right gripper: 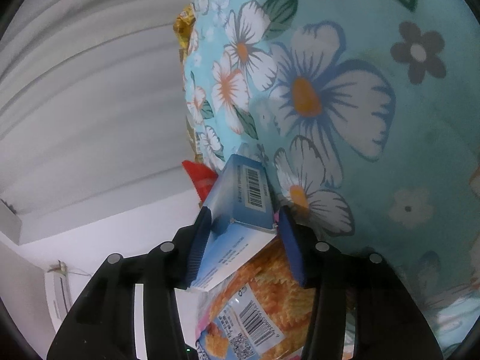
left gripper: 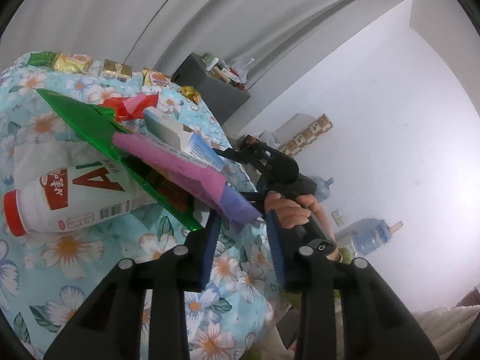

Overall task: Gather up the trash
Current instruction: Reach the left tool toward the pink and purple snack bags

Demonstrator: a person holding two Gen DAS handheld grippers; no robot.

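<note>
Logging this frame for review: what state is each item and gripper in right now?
White bottle: lying on its side, red cap on.
Green sheet: tilted, resting on the bottle.
Pink-purple pad: lying on the green sheet.
Blue-white box: between the right gripper pads, lying over a snack packet.
Left gripper: open, nothing gripped.
Red wrapper: crumpled.
</note>
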